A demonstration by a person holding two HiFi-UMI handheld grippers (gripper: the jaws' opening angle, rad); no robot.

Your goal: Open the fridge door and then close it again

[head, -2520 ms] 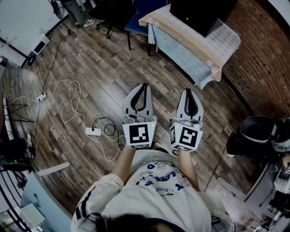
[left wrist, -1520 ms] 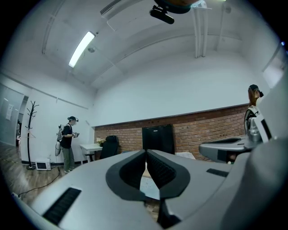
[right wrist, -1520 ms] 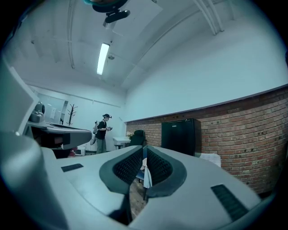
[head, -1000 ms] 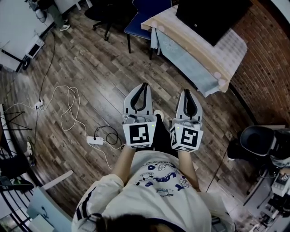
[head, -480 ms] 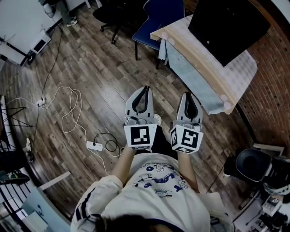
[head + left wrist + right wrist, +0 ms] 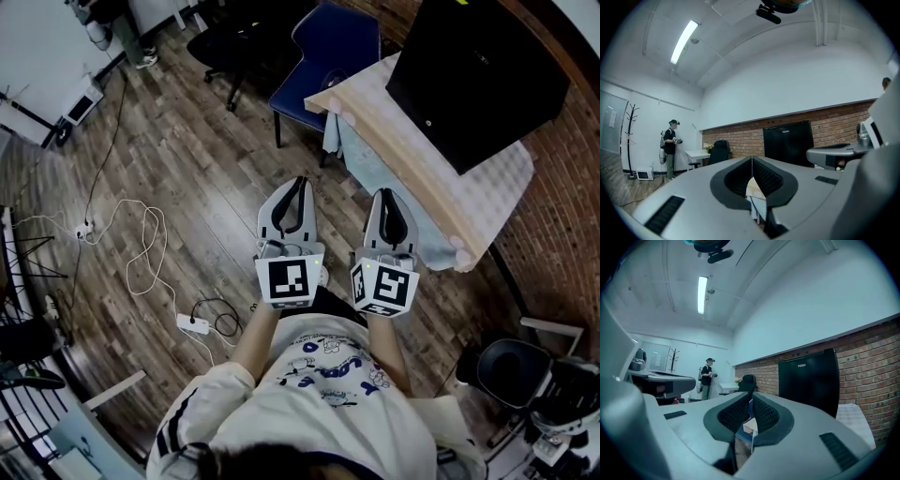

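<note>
The fridge (image 6: pixel 478 80) is a small black box that stands door closed on a cloth-covered wooden table (image 6: pixel 412 178) against the brick wall. It also shows ahead in the left gripper view as the fridge (image 6: pixel 787 143) and in the right gripper view as the fridge (image 6: pixel 808 383). My left gripper (image 6: pixel 298 180) and right gripper (image 6: pixel 387 193) are held side by side, level, pointing toward the table, a stretch short of it. Both are shut with nothing between the jaws; the tips meet in the left gripper (image 6: pixel 752 160) and the right gripper (image 6: pixel 751 401) views.
A blue chair (image 6: pixel 333 56) stands at the table's far end and a black office chair (image 6: pixel 230 37) beyond it. White cables and a power strip (image 6: pixel 192 323) lie on the wooden floor at left. A black stool (image 6: pixel 511 370) is at lower right. A person (image 6: pixel 670 145) stands far off.
The table and fridge have drawn nearer and lower in the head view as I walk forward. Both grippers stay side by side and shut.
</note>
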